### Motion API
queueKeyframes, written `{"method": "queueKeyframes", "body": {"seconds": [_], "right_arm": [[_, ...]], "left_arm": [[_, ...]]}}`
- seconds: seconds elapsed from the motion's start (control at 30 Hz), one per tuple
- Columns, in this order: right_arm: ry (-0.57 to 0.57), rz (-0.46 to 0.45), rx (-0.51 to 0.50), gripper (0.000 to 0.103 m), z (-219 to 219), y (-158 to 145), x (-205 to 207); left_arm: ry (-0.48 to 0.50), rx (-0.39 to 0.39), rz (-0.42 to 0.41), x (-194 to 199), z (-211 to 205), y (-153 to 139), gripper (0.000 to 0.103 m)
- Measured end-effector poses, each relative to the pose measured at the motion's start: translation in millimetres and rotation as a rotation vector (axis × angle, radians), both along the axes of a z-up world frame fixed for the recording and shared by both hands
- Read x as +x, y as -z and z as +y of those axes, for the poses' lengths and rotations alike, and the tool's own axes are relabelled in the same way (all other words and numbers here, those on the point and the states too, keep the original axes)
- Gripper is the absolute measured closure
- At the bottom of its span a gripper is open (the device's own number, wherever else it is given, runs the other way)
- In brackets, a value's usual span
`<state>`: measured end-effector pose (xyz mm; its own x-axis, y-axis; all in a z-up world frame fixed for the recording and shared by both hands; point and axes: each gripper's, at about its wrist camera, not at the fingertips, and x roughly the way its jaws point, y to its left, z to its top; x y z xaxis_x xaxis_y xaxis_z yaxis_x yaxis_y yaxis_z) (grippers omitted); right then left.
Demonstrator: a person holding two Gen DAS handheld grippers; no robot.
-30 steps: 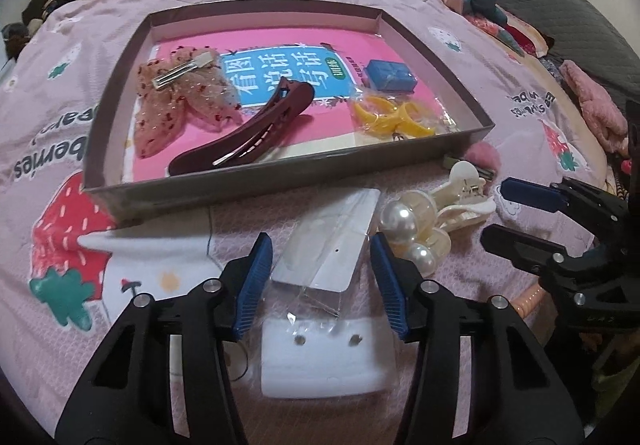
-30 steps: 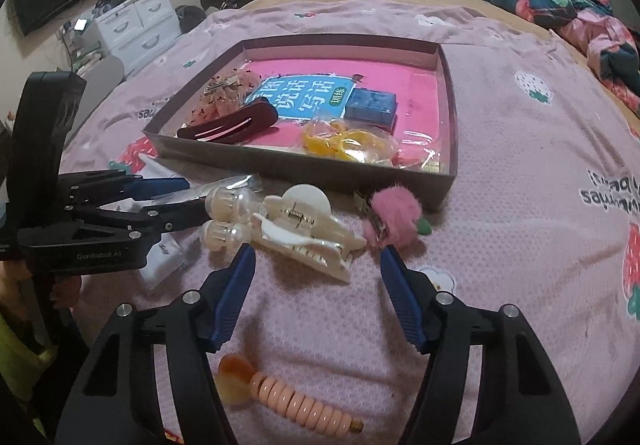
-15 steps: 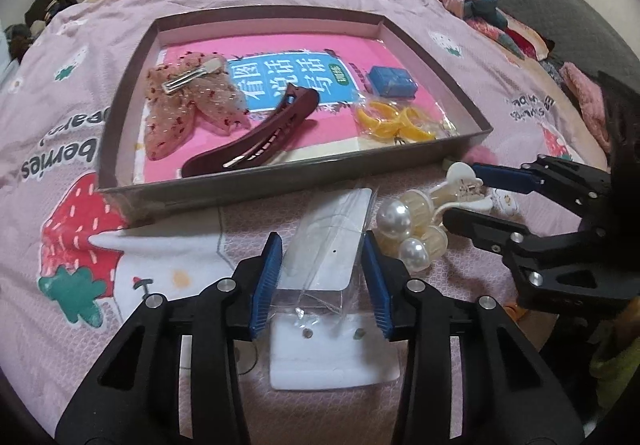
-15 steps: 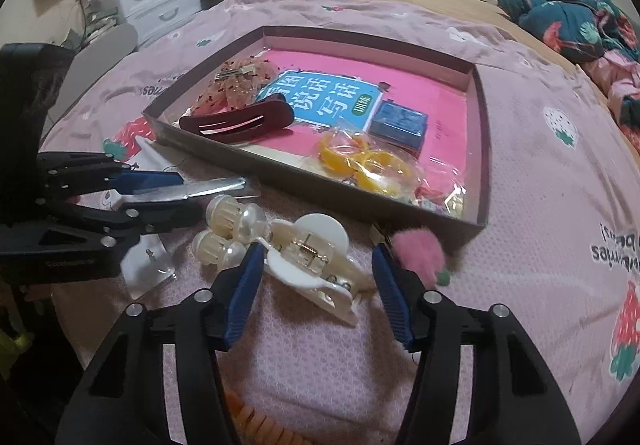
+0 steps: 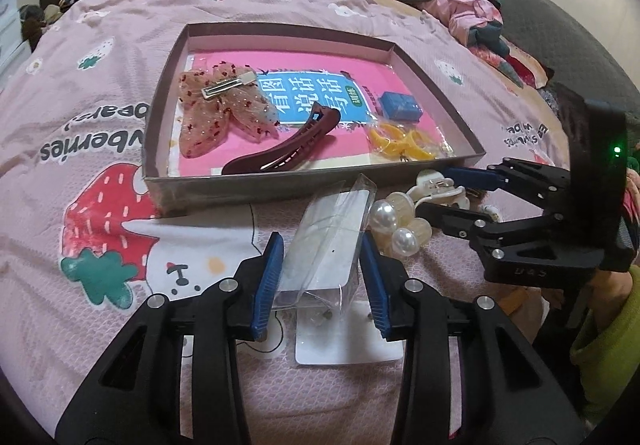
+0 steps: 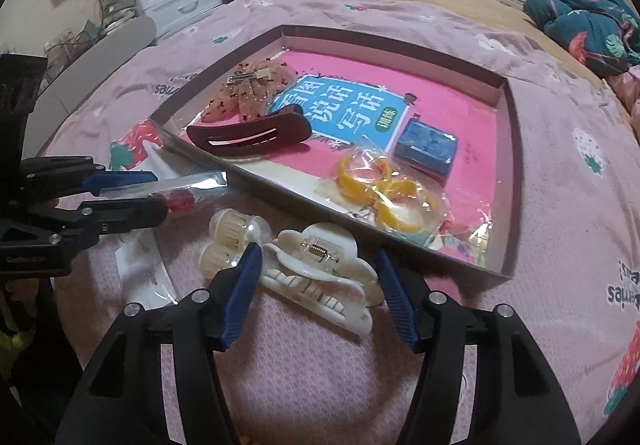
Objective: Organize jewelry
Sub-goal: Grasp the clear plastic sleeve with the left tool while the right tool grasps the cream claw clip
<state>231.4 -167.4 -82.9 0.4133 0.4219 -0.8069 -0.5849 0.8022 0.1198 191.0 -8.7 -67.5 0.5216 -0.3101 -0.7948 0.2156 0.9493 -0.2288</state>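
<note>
Packet [image 5: 326,245] contents unclear; claw clip [image 6: 320,277] half-hidden.

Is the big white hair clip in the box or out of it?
Out. The white claw clip lies on the pink bedspread, in front of the box, between the right gripper's open fingers.

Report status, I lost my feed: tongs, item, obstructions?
Left tongs closed on clear packet. Right tongs open around white claw clip. Tray wall ahead.
</note>
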Motion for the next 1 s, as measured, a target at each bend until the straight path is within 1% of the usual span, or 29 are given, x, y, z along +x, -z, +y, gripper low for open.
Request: {"method": "queueKeyframes", "body": {"seconds": [0.07, 0.13, 0.17, 0.2, 0.27, 0.4, 0.5, 0.57, 0.8, 1.0], "right_arm": [[0.002, 0.005, 0.007, 0.045, -1, 1, 0], [0.009, 0.007, 0.013, 0.048, -3, 0, -2], [0.012, 0.011, 0.017, 0.056, -4, 0, -3], [0.012, 0.017, 0.027, 0.065, -6, -1, -4], [0.012, 0.032, 0.060, 0.073, -10, -2, -9], [0.003, 0.027, 0.077, 0.079, -12, -5, -24], [0.005, 0.026, 0.098, 0.083, -15, -7, -38], [0.013, 0.022, 0.116, 0.083, -17, -8, -45], [0.077, -0.010, 0.150, 0.084, -32, -16, -60], [0.141, -0.023, 0.169, 0.084, -48, -21, -64]], "left_arm": [[-0.004, 0.002, -0.002, -1, 0, 0, 0.072], [-0.007, 0.003, -0.006, -3, 1, -1, 0.072], [-0.010, -0.003, -0.008, -4, 2, -2, 0.073], [-0.012, -0.013, -0.012, -5, 4, -4, 0.073], [-0.016, -0.018, -0.022, -9, 6, -7, 0.073], [-0.027, -0.034, -0.033, -14, 12, -11, 0.073], [-0.034, -0.045, -0.040, -16, 15, -14, 0.073], [-0.038, -0.052, -0.047, -17, 16, -17, 0.073], [-0.050, -0.072, -0.069, -24, 20, -25, 0.073], [-0.073, -0.074, -0.083, -30, 25, -30, 0.073]]}}
